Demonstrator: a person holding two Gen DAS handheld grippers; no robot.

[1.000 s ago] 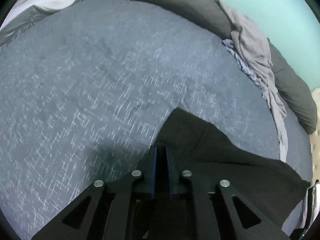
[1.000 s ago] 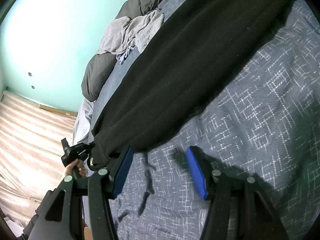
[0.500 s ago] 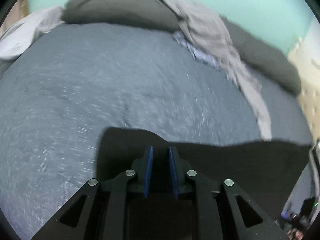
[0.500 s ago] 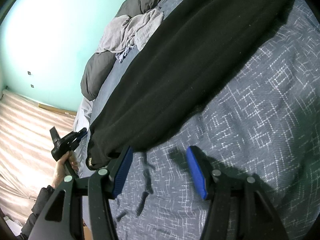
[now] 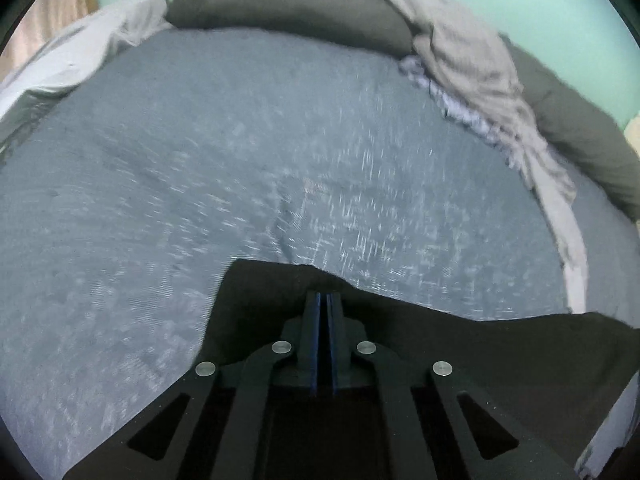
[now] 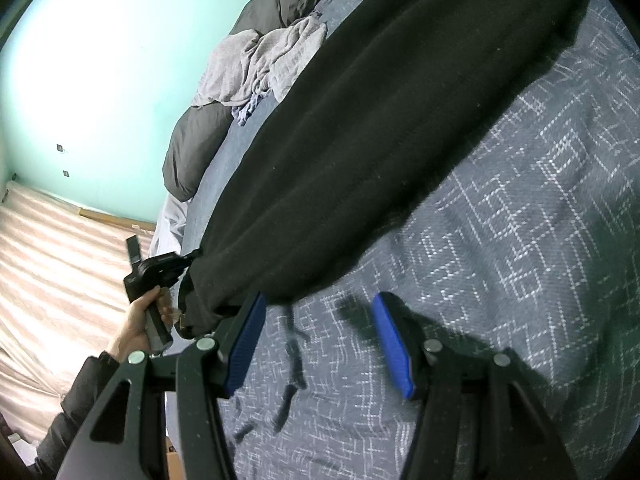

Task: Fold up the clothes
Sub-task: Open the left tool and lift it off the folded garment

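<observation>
L gripper (image 5: 323, 300): jaws pressing together w/ a corner/edge of the black garment (image 6: 380, 128) pinched between them; seen from the R wrist view as a black tool in the person's hand (image 6: 136, 324), clamping the garment's end at the bed's side.
R gripper (image 6: 320, 336): jaws spreading wide, nothing between them; hovering over the bedspread (image 6: 520, 240) just beside the garment's near edge, not touching cloth.
Garment position: lying stretched as a long band across the bedspread, one end hanging in the L grip, the far end running out of frame; can't tell how many layers it's in.
Step, as I'm judging it: L is tensioning one end while R is lining up for a grab on the near edge. Whether this is laying flat or a later fold, can't tell.
Doing it well: keep L tension even so the edge is staying straight; R should be biting the hem itself, not bedspread; grab through all layers; move both ends together to avoid a twist.
Garment material: thick, matte, fleece/knit-looking, lint specks showing; soft, rounded edges, prob. heavy and droopy.
Bedspread: blue-grey woven, white broken-line pattern, slightly wrinkled.
Other cloth: crumpled grey ribbed garment (image 5: 480, 80) draped over dark grey pillows (image 5: 288, 4) at the head, well apart.
Wall (image 6: 100, 60): mint green, smooth.
</observation>
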